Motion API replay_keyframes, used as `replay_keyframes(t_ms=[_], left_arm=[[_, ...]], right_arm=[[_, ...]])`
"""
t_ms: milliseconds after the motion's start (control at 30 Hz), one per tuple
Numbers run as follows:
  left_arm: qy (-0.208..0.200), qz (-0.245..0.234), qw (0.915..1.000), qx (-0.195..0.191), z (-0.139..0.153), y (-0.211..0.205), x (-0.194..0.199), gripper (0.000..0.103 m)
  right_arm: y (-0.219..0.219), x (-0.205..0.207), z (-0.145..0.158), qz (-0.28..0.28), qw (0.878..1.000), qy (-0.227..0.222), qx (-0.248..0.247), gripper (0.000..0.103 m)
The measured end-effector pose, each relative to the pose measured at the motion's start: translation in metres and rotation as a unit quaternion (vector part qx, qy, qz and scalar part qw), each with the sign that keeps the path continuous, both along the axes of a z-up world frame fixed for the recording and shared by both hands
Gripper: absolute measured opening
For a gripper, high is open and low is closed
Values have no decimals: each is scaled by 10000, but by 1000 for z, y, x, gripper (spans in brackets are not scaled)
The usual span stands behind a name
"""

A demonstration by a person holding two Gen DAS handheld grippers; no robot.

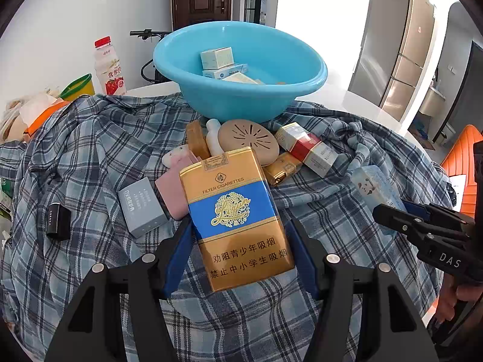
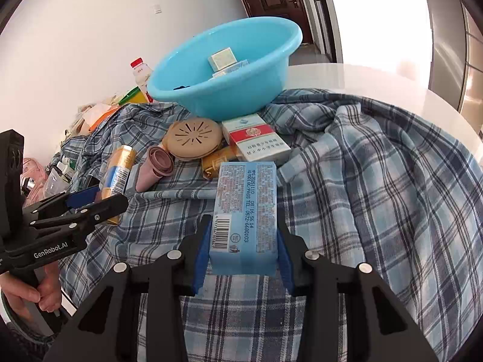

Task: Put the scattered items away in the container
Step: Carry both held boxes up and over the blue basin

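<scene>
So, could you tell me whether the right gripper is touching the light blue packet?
Touching: the right wrist view shows the right gripper with both blue pads pressed against the light blue packet.

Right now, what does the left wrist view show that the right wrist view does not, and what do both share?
Only the left wrist view shows the face of the gold-and-blue cigarette pack clamped in the left gripper, plus a grey box and a small black case on the cloth.

Only the right wrist view shows the barcode side of the light blue packet clamped in the right gripper.

Both show the blue basin already holding small boxes, the tan vented disc, the red-and-white cigarette pack and the plaid cloth.
</scene>
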State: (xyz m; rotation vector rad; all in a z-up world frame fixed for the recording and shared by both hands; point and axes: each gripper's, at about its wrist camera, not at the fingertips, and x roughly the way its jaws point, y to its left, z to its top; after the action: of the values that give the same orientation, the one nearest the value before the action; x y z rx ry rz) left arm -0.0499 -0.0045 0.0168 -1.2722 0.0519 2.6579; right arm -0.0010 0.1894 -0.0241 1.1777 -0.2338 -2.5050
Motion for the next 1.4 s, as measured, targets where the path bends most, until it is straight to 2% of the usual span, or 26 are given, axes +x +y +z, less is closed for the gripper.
replay_keyframes(t_ms=[300,667,1167,1400], left_arm=[[-15,-36,10000,-8,4,0,-8,64],[164,-104,9998,-109,20,9,-27,64],[257,-188,9994,118,47,12,-59,64],[328,-154,9993,79,59,12,-83,64]], right_arm=[[-6,-8,9,146,9998,93,114,38],[-7,-24,41,222,9985,428,258,38],[-10,-50,84,212,9953,914,229,38],[-10,-68,86,230,9954,908,216,38]])
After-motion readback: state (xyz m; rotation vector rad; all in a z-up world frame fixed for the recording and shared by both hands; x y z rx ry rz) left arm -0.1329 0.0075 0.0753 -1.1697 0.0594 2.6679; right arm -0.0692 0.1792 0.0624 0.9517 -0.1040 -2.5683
